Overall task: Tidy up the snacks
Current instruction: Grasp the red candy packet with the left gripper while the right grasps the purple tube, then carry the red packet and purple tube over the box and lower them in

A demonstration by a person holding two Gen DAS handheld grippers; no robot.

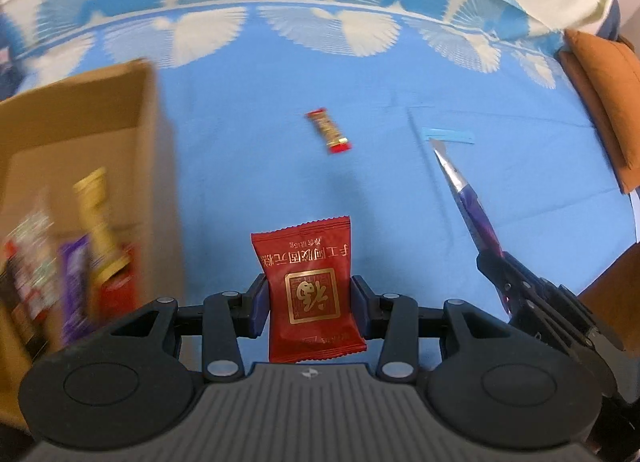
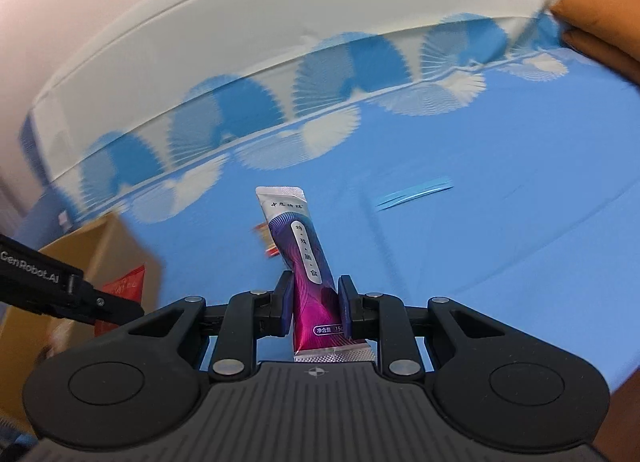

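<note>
In the left wrist view the left gripper point(image 1: 310, 308) sits at the bottom centre of the frame, its two blue pads pinching a red square sachet point(image 1: 310, 286) with gold lettering, which stands upright between them above the blue bedsheet point(image 1: 248, 166). At the left edge of that frame stands an open cardboard box point(image 1: 92, 110), heavily blurred; inside it several packets point(image 1: 68, 274) in gold, purple, red and white can be made out, though the blur leaves their exact kind unclear. Near the middle of the frame, well apart from both tools, a small red and gold candy bar point(image 1: 329, 131) lies loose on the sheet. At the right, the right gripper point(image 1: 494, 258) enters from the lower right corner, holding a slim purple stick pack point(image 1: 466, 198) that points up toward a strip of blue tape point(image 1: 448, 135) on the sheet; an orange cushion point(image 1: 604, 102) fills the right edge. In the right wrist view the right gripper point(image 2: 314, 310) is at bottom centre, its pads pressed onto the lower half of the purple and magenta stick pack point(image 2: 306, 262), which leans slightly left with its silver end uppermost. The box point(image 2: 116, 246) shows at the lower left of this frame behind the black body of the left gripper point(image 2: 120, 308), with the red sachet point(image 2: 126, 284) just visible beside it. The white patterned border point(image 2: 304, 86) of the sheet curves across the upper half.
</note>
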